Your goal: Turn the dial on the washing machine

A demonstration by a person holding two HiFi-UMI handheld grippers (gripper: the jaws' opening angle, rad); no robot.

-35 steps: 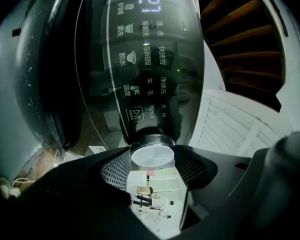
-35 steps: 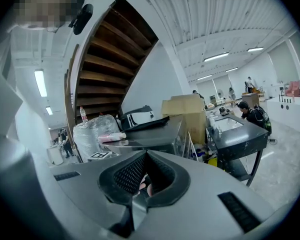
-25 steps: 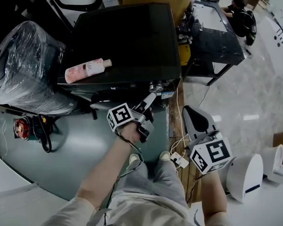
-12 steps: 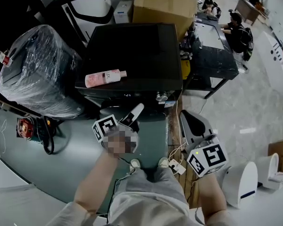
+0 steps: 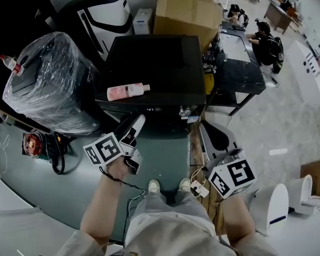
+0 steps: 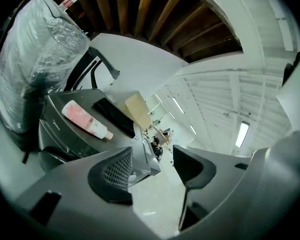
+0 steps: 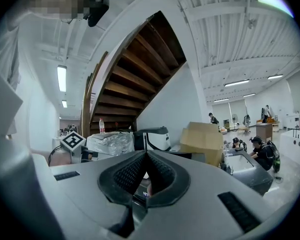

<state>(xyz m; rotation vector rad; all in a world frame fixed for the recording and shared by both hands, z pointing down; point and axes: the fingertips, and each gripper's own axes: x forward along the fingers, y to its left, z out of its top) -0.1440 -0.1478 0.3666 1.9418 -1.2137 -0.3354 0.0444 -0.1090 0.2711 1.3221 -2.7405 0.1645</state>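
Note:
The black washing machine (image 5: 154,63) stands ahead of me with a pink bottle (image 5: 128,92) lying on its lid. Its silver dial (image 5: 184,111) sits at the right end of the front panel. My left gripper (image 5: 132,128) hangs below the panel, left of the dial and apart from it; its jaws are closing with nothing between them. In the left gripper view the left gripper (image 6: 152,164) shows a clear gap, with the machine (image 6: 65,129) and the bottle (image 6: 87,120) beyond. My right gripper (image 5: 207,128) is low at the right, jaws together, also seen shut in its own view (image 7: 146,156).
A plastic-wrapped machine (image 5: 48,89) stands left of the washer, with a cardboard box (image 5: 189,9) behind and a dark table (image 5: 240,47) with seated people to the right. Cables and a power strip (image 5: 200,183) lie by my feet. A white bin (image 5: 272,207) stands at the lower right.
My left gripper has drawn back from the dial, moving down and to the left. The right gripper has stayed about where it was.

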